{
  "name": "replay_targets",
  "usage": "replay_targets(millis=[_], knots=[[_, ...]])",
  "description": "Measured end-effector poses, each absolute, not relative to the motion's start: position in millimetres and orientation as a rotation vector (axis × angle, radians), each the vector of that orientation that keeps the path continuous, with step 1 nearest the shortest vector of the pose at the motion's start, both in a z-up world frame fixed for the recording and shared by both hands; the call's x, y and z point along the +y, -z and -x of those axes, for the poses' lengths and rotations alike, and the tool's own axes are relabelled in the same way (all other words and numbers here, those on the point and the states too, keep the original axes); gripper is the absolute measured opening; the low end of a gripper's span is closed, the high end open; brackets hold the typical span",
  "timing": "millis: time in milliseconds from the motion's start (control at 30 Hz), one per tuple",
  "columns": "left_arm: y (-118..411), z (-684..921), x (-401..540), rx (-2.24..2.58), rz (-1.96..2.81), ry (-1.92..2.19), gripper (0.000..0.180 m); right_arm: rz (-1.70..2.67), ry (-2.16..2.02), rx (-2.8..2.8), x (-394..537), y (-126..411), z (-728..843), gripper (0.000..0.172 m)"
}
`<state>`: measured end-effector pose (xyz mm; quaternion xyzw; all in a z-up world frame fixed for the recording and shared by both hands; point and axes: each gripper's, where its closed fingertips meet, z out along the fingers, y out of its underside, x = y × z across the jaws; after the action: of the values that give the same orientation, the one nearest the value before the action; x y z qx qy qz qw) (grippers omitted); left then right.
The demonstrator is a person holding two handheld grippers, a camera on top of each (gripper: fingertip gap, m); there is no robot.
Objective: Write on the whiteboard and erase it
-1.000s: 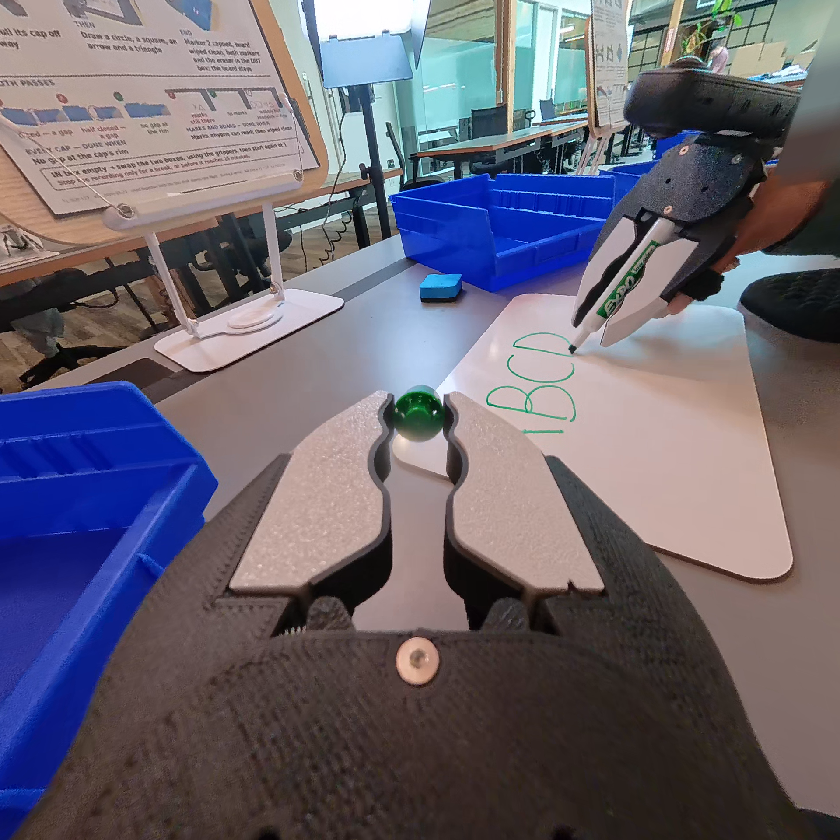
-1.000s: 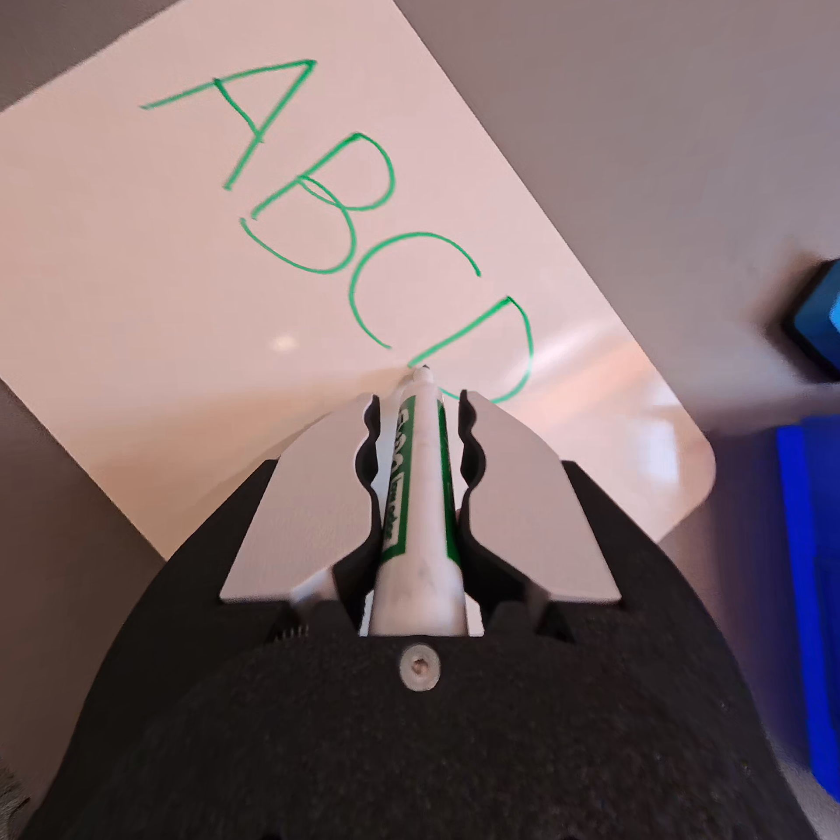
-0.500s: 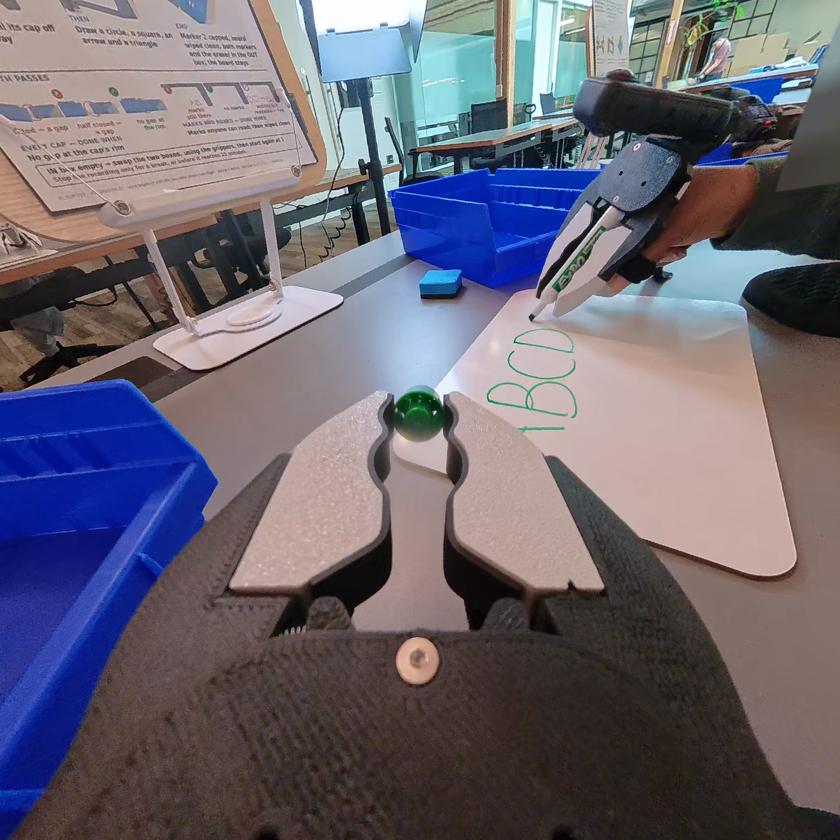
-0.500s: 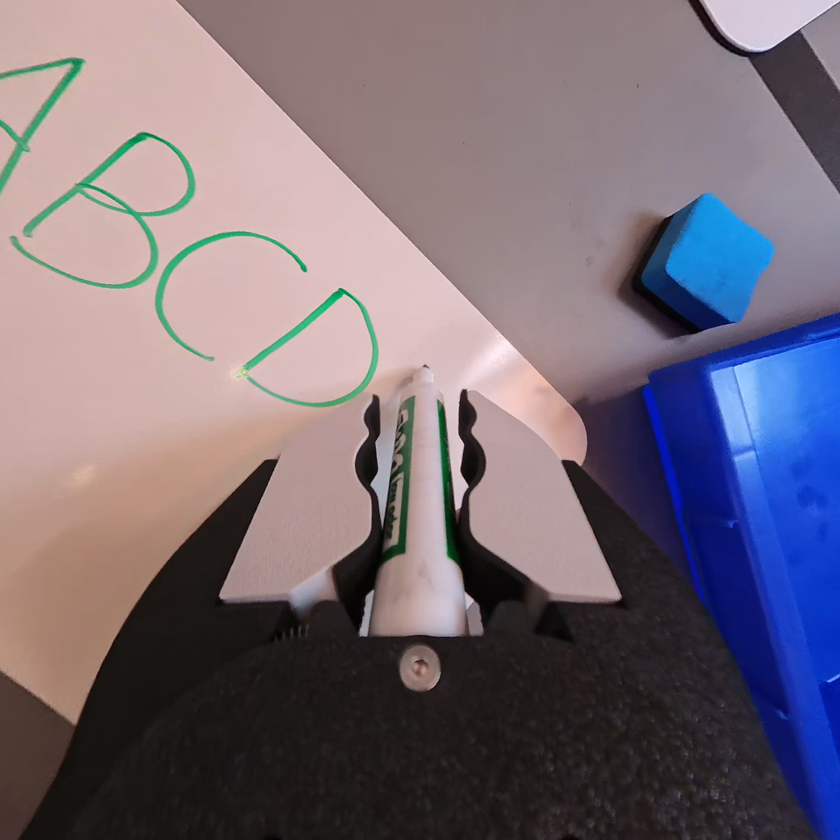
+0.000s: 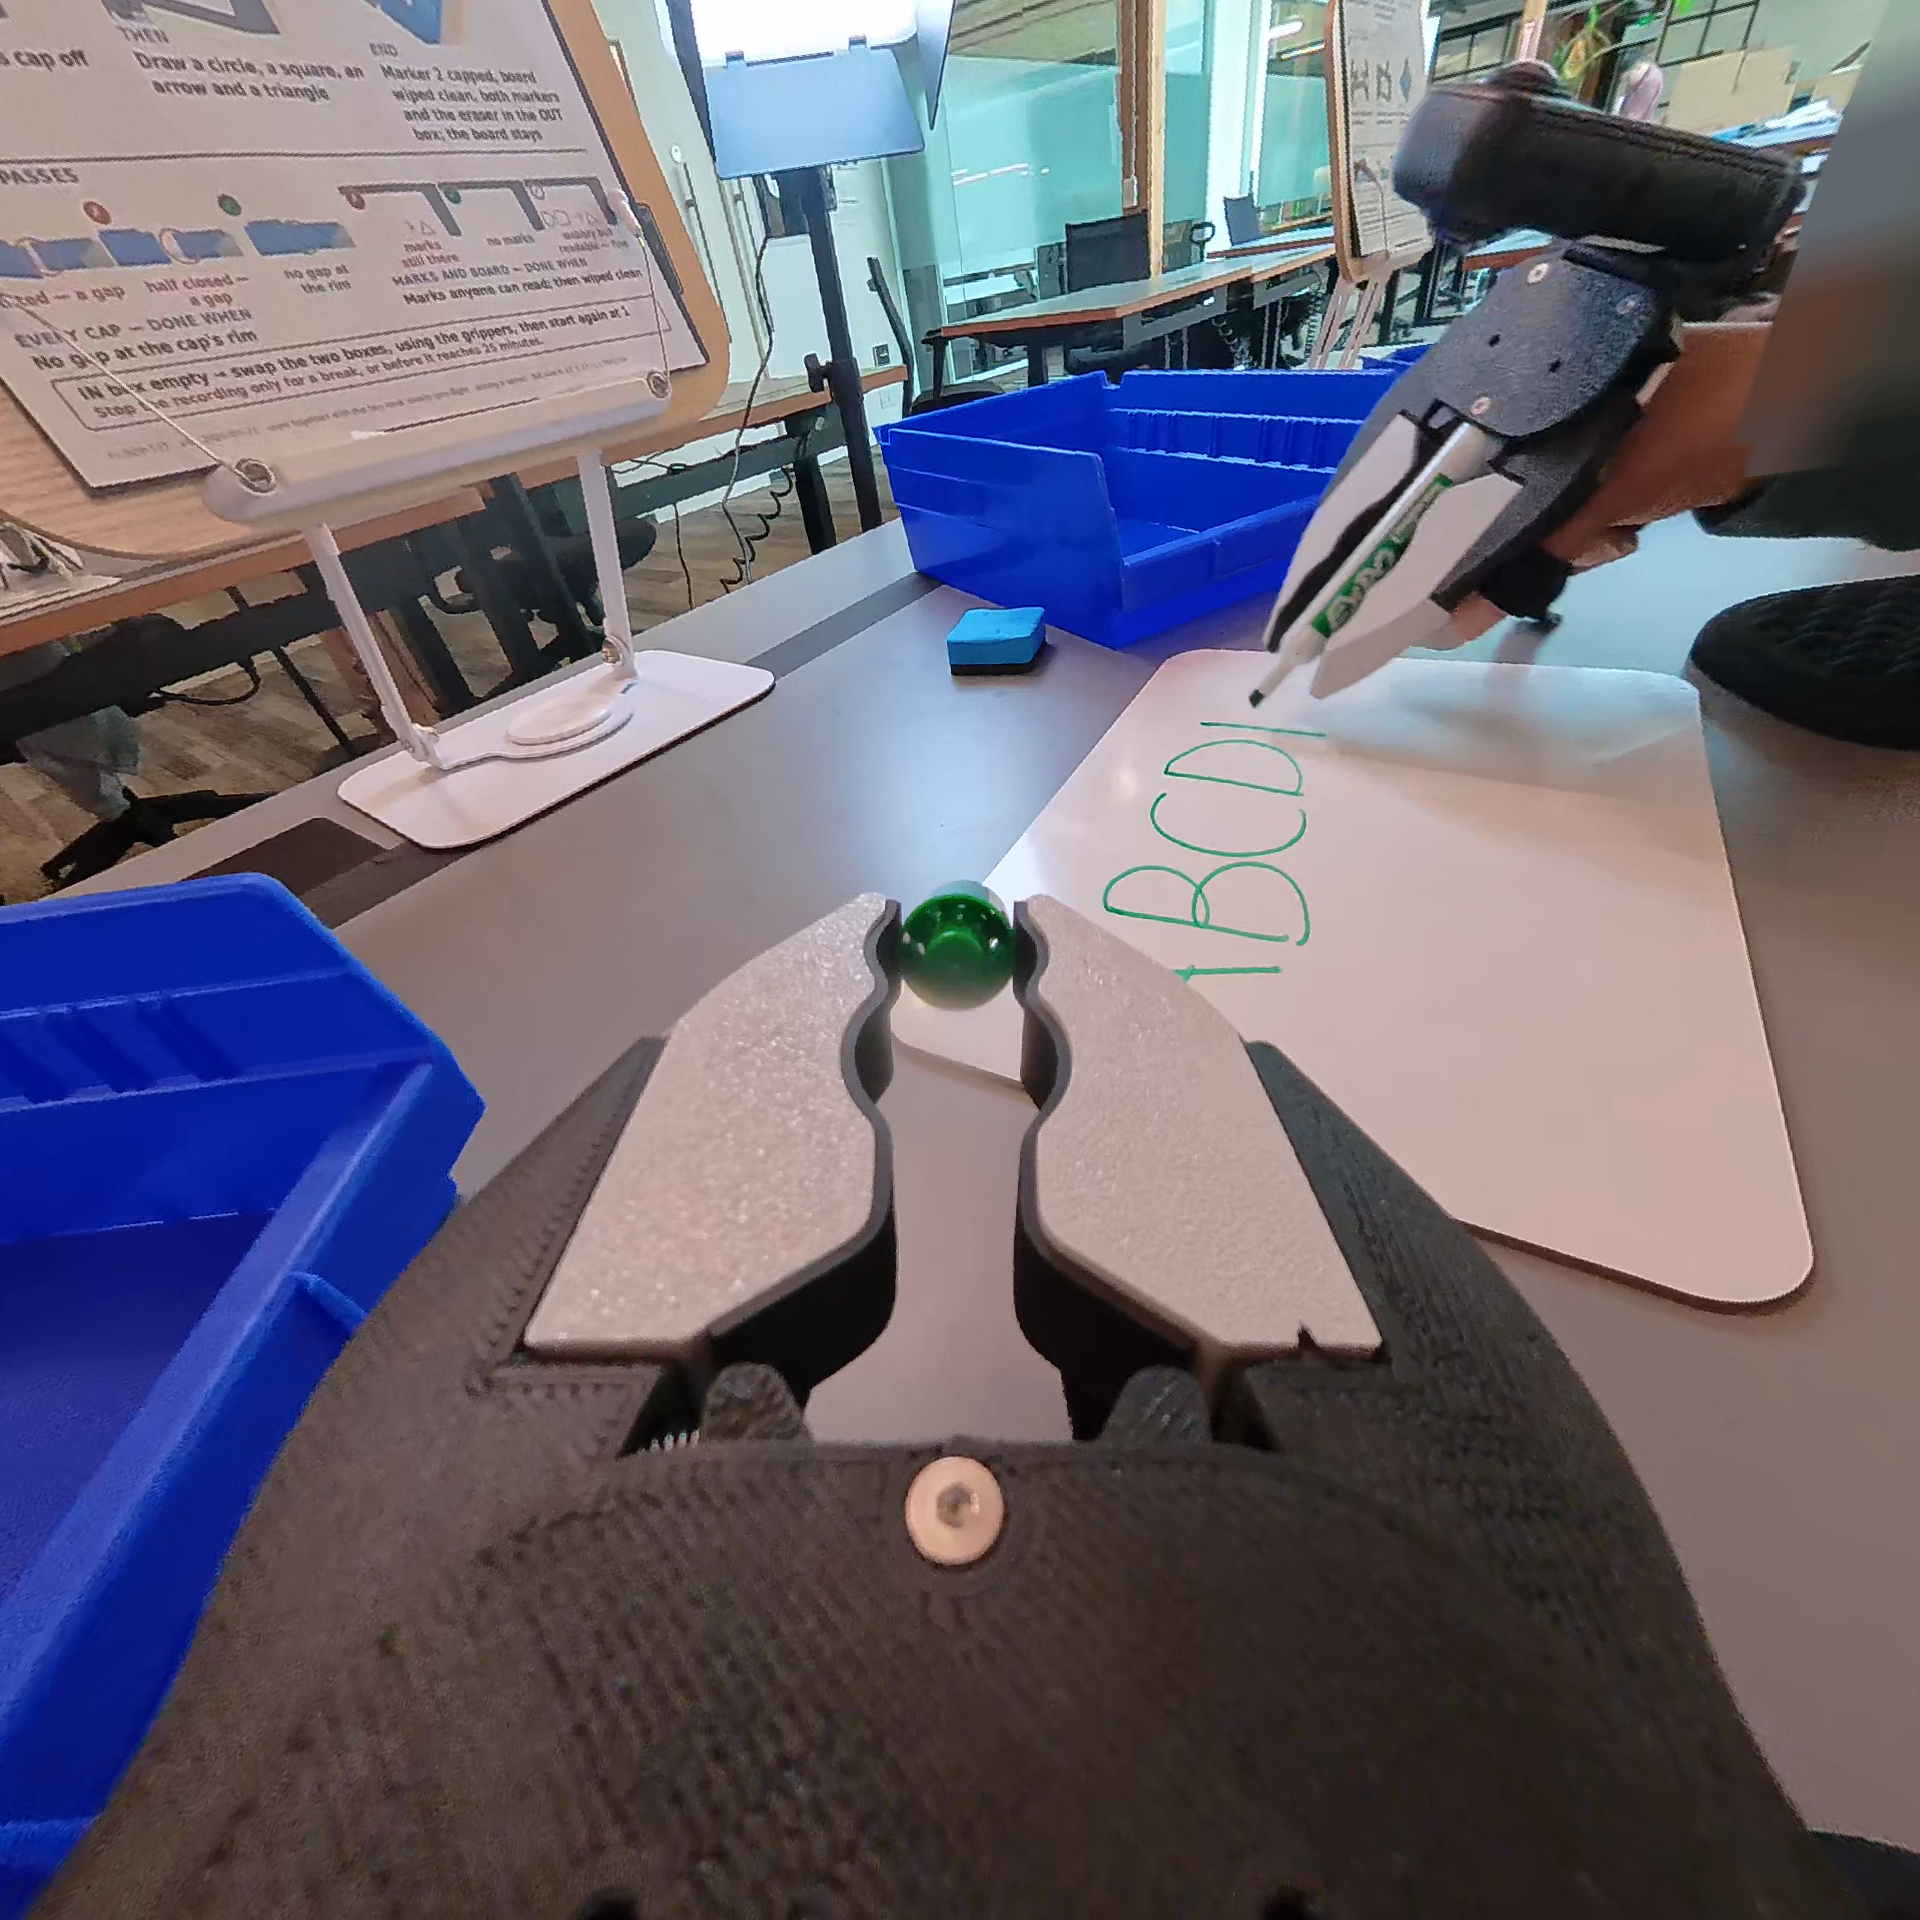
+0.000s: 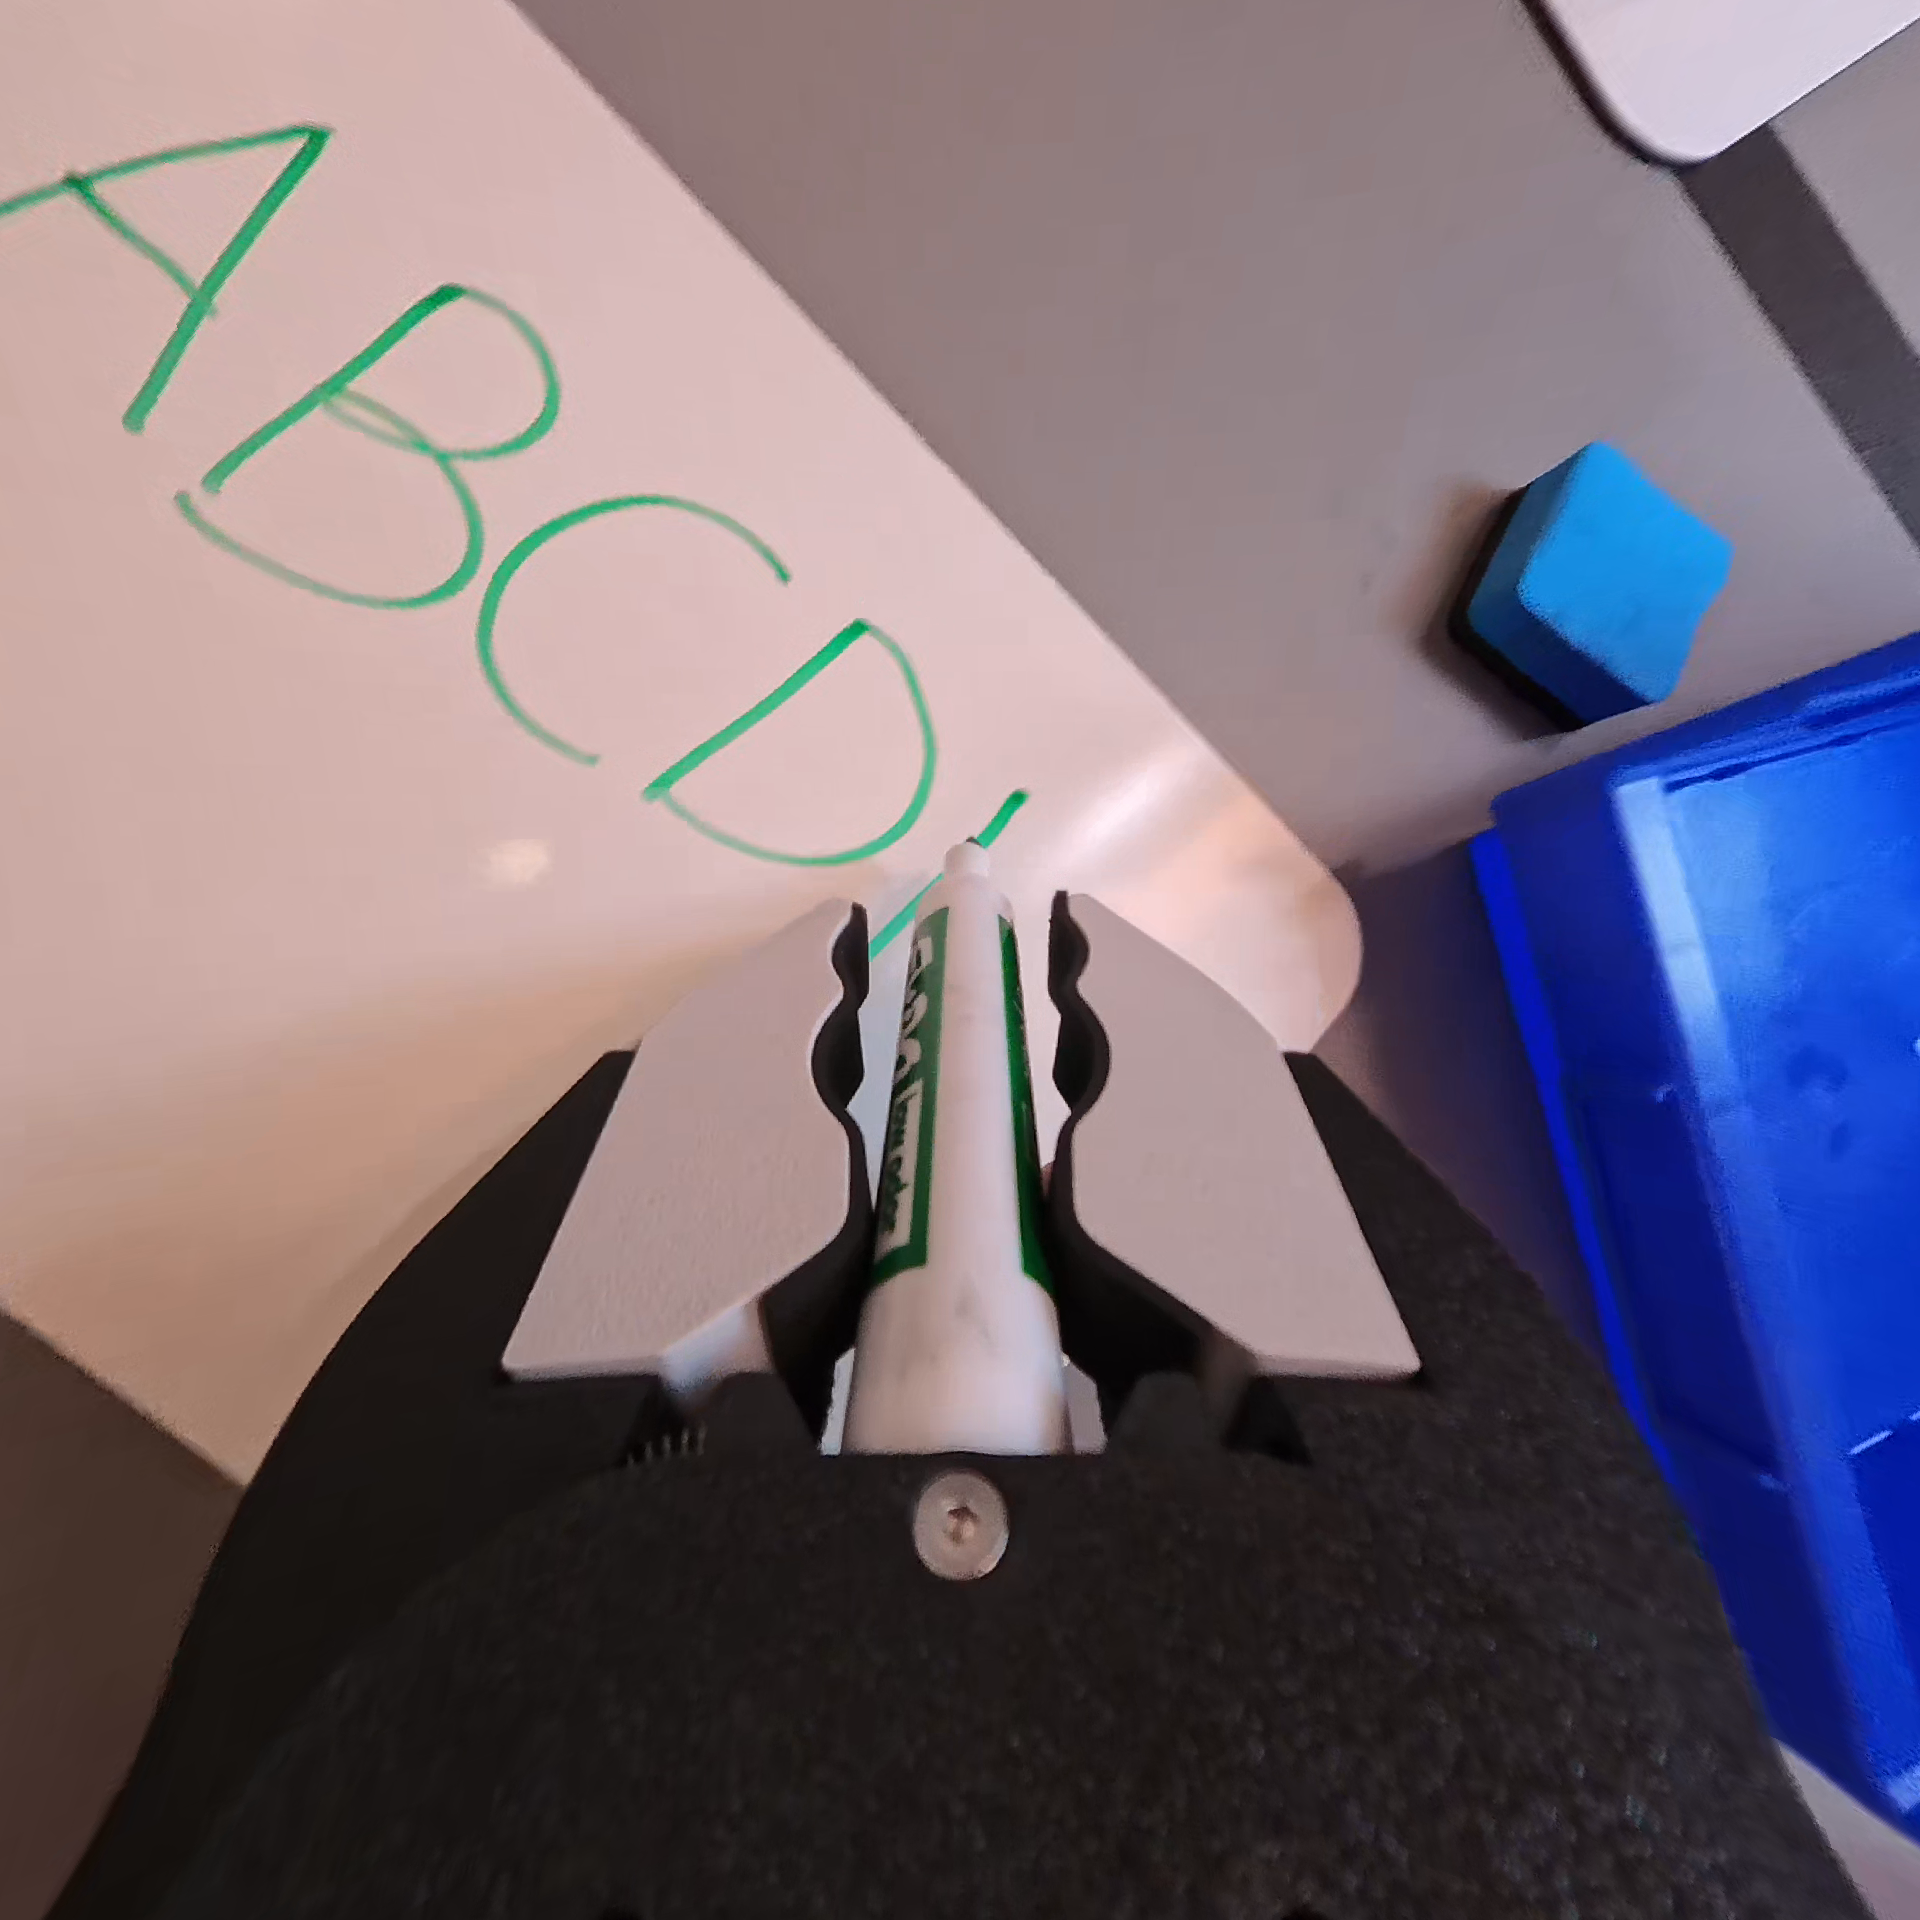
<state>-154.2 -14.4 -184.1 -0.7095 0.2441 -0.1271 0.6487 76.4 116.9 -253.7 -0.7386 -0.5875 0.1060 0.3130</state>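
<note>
While the right hand-held gripper (image 6: 956, 914) clamps a marker (image 6: 961, 1122) near the whiteboard (image 6: 312, 935) corner — left (image 5: 954, 940) pinches its cap (image 5: 954, 951).

Left wrist low across table, right wrist steeply down, both sharing whiteboard (image 5: 1455, 987).

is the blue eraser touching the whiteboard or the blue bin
Apart from both. The right wrist view shows bare grey table around the eraser, separating it from the whiteboard and bin.

Your left gripper (image 5: 956, 961) sits low and level, fingers (image 5: 748, 1122) pinching a green cap (image 5: 954, 958); your right gripper (image 6: 956, 935) tilts downward, clamping a marker (image 6: 961, 1122).
</note>
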Motion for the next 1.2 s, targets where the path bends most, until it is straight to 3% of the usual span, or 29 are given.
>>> replay_targets(millis=[500, 800, 1200], knots=[[187.5, 152.8, -14.0, 0.562, 1.627, 0.297, 0.02, 2.0, -0.237, -1.478, 149.4, 263.7, -90.9, 0.036], [193.2, 147.9, -15.2, 0.588, 1.656, 0.32, 0.02, 1.962, -0.33, -1.567, 108.1, 264.8, -83.9, 0.035], [242.8, 132.5, -26.3, 0.735, 1.972, 0.377, 0.02, 1.97, -0.373, -1.584, 88.4, 262.7, -91.1, 0.035]])
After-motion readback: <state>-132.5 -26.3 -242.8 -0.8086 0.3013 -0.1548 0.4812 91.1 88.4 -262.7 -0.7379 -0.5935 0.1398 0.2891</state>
